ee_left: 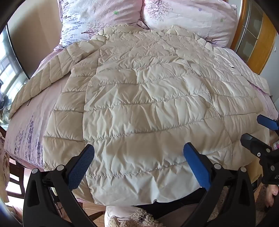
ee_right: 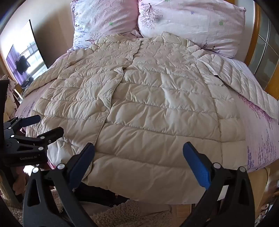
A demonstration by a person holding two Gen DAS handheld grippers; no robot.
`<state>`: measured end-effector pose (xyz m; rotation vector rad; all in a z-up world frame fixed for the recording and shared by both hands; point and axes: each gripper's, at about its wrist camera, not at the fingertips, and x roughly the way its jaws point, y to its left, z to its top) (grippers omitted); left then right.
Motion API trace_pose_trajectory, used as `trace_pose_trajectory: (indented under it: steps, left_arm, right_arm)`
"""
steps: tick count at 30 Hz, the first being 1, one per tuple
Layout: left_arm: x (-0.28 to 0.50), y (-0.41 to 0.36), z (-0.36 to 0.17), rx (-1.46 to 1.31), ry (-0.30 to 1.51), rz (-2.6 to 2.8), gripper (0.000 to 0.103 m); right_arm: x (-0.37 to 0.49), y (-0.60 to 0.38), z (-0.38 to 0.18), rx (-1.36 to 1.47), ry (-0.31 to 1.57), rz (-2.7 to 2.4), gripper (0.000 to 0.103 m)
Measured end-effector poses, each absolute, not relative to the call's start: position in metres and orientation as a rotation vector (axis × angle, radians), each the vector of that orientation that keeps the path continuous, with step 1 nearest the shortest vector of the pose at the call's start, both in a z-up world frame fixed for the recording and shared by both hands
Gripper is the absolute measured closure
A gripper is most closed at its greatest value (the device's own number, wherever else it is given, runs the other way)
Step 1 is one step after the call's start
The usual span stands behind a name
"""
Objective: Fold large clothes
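A cream quilted down coat (ee_left: 148,97) lies spread flat, front up, on the bed, collar toward the pillows, hem at the near edge; it also shows in the right wrist view (ee_right: 148,104). Its left sleeve (ee_left: 45,76) stretches out to the left, its right sleeve (ee_right: 244,83) to the right. My left gripper (ee_left: 138,153) is open and empty above the hem on the coat's left half. My right gripper (ee_right: 138,153) is open and empty above the hem on the right half. Each gripper shows at the edge of the other's view: the right one (ee_left: 252,129), the left one (ee_right: 48,125).
Two pink floral pillows (ee_left: 188,15) lie at the head of the bed. The pink sheet (ee_right: 261,132) shows around the coat. A wooden headboard (ee_left: 261,45) stands at the right. A TV screen (ee_right: 26,55) is on the left wall. A fluffy rug (ee_right: 129,214) lies below.
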<state>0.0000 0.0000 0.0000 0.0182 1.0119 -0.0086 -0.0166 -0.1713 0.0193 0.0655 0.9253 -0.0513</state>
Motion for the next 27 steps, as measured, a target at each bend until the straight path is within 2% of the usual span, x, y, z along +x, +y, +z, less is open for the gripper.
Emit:
trace_pose_trajectory:
  steps: [27]
  left_arm:
    - [0.0007,-0.0008,-0.0001,0.021,1.016,-0.015,0.001]
  right_arm:
    - [-0.0165,-0.1731,0.0187,0.068,0.926,-0.053,0.002]
